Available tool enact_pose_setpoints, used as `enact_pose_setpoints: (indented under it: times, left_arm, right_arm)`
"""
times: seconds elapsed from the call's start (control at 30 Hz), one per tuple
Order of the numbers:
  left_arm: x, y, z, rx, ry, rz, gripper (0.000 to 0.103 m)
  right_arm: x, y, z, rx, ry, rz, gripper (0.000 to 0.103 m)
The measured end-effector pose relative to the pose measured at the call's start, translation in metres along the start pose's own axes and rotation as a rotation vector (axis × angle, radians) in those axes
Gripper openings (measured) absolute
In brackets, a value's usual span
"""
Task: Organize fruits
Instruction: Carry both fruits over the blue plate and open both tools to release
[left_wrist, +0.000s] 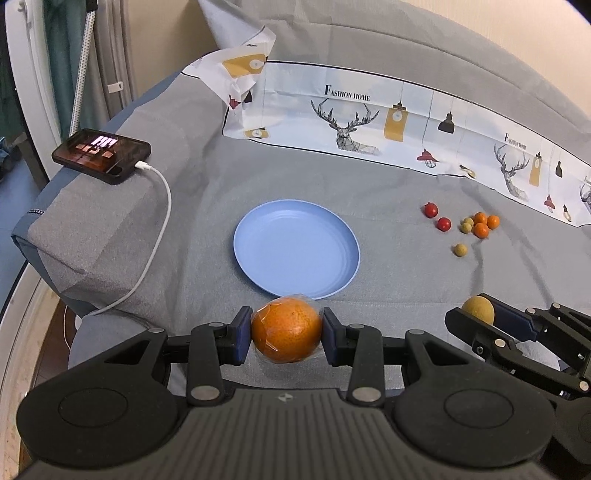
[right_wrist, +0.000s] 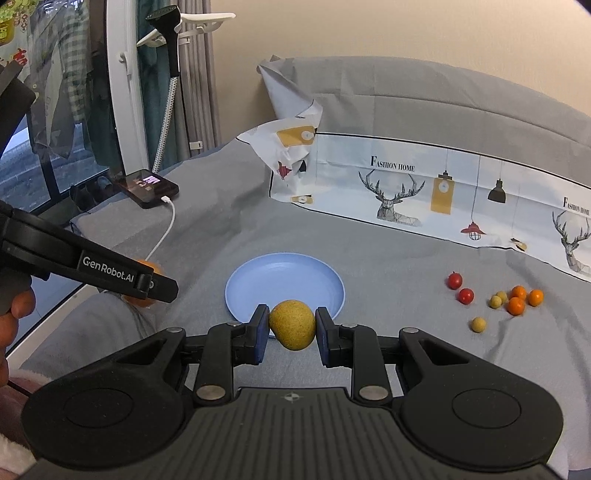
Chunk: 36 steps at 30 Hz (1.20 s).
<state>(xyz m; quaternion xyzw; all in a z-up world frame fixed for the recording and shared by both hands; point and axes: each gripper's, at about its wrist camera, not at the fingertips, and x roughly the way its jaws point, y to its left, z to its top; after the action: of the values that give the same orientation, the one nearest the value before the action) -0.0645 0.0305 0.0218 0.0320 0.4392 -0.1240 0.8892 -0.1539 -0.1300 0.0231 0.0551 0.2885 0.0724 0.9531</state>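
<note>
Left gripper (left_wrist: 286, 334) clenched on wrapped orange (left_wrist: 286, 330) | right gripper (right_wrist: 291, 328) clenched on yellow-green fruit (right_wrist: 292, 325) | empty blue plate (left_wrist: 258, 236) lies just ahead of both on the grey bed (left_wrist: 184, 221), path unobstructed | small fruits (left_wrist: 476, 223) scattered well right | phone (left_wrist: 101, 155) far left.

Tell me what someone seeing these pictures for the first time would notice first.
Most striking is the plastic-wrapped orange clamped in the left gripper just before the empty blue plate. Beside it, the right gripper pinches a yellow-green pear the same way. Off to the right, small red, orange and tan fruits lie scattered on the grey sheet.
</note>
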Motion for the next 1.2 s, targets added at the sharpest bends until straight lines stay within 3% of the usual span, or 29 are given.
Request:
enact_pose_setpoints:
  times: [0.6,1.2]
  left_arm:
    - [0.040,0.010,0.018,-0.020,0.059,0.032,0.043]
    - [0.156,0.011,0.073,0.006,0.152,0.095,0.043]
  right_arm:
    - [0.030,-0.012,0.004,0.030,0.073,-0.008,0.028]
    - [0.155,-0.032,0.020,0.034,0.197,0.012,0.028]
